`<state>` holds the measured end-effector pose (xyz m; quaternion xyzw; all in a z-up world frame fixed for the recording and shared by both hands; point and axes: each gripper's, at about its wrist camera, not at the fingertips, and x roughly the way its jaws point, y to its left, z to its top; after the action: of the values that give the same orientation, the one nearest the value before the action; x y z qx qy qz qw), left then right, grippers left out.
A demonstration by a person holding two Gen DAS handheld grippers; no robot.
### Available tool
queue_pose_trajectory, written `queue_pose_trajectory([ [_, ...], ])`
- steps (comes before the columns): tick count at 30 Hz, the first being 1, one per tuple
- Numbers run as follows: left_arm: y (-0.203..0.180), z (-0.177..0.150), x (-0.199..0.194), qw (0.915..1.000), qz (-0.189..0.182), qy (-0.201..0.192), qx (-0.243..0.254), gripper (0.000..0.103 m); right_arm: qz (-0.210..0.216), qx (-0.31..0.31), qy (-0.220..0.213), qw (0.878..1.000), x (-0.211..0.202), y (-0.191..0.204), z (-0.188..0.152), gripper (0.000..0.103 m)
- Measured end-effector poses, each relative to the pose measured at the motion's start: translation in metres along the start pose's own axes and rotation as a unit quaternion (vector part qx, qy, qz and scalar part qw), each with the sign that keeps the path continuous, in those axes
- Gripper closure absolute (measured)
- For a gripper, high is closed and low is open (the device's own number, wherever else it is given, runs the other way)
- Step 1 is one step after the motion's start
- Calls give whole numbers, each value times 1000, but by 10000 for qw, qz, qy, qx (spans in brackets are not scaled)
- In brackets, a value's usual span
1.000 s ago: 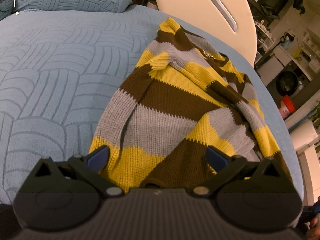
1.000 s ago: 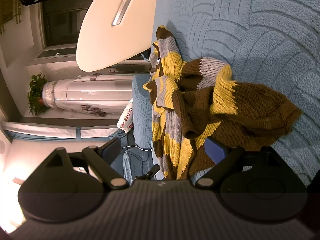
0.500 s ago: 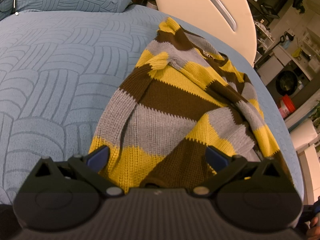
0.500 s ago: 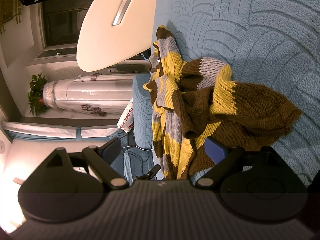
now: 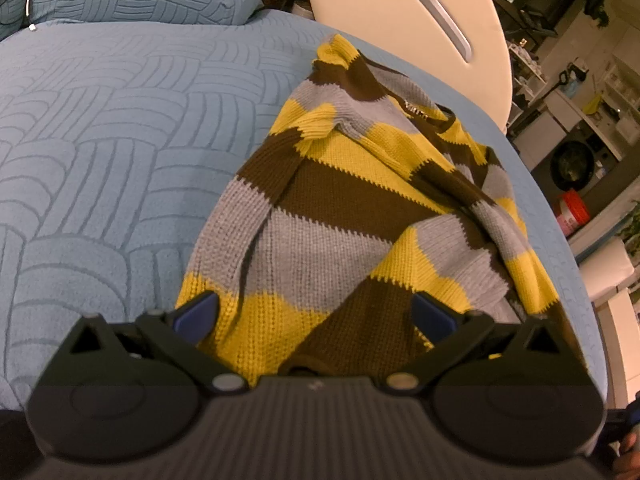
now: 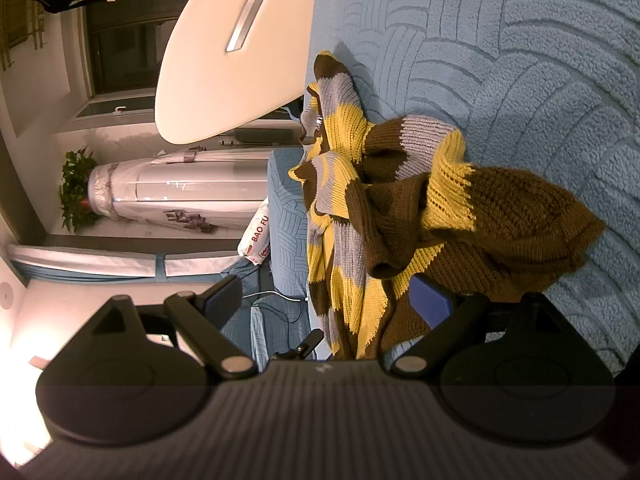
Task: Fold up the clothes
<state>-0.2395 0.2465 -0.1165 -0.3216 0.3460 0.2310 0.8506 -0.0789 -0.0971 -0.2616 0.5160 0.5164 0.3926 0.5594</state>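
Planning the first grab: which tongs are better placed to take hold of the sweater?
Probably left: the left tongs straddle the flat hem of the sweater squarely. The right tongs face a bunched edge hanging off the bed.

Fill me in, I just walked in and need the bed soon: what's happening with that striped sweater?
A person holds a two-finger gripper in each hand over a rumpled brown, yellow and grey striped sweater lying on the blue quilted bedspread. The left gripper is open, its fingers straddling the near hem. The right gripper is also open, at a bunched edge of the knit. Neither has closed on the fabric, and no fold is made yet.
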Motion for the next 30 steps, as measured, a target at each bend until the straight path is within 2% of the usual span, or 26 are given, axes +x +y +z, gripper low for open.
queue_pose_trajectory([
  [30, -1, 1, 1, 10000, -22, 7, -6, 0, 59, 5, -2, 10000, -3, -4, 0, 9],
])
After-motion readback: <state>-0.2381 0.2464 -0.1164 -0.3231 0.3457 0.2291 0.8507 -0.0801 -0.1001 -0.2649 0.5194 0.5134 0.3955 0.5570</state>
